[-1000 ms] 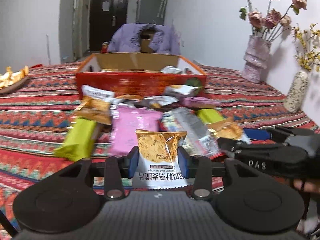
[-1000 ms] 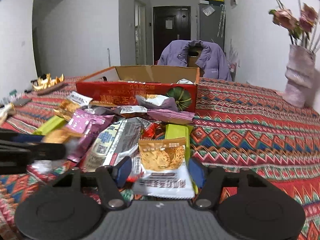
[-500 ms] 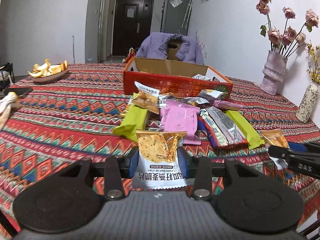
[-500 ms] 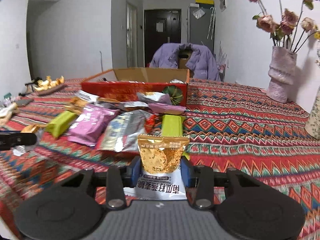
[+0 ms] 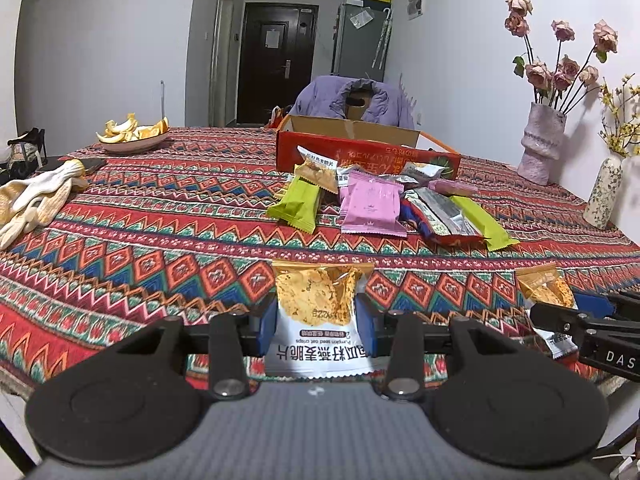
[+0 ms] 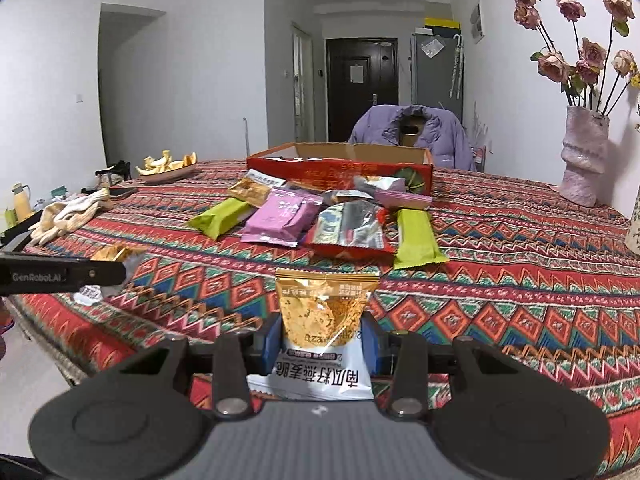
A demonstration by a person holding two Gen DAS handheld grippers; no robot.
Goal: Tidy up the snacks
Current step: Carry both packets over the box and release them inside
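My left gripper (image 5: 316, 320) is shut on a pumpkin seed oat crisps packet (image 5: 316, 300), which stands upright between the blue pads above the table's near edge. My right gripper (image 6: 322, 344) is shut on a second packet of the same kind (image 6: 326, 308). In each wrist view the other gripper shows at the side, level with mine. Further in lies the snack pile: a pink packet (image 5: 372, 208), green bars (image 5: 298, 206) and a silver-and-red pack (image 6: 352, 228). Behind it stands the open red cardboard box (image 5: 360, 152).
The patterned tablecloth (image 5: 160, 220) ends just below the grippers. White gloves (image 5: 36, 196) and a plate of orange peel (image 5: 134, 136) are at the left. Two vases (image 5: 540, 148) stand at the right by the wall. A chair with a purple jacket (image 5: 352, 98) is behind the box.
Both grippers have drawn back from the snack pile to the table's near edge, each carrying its packet. The right jaws have narrowed onto their packet.
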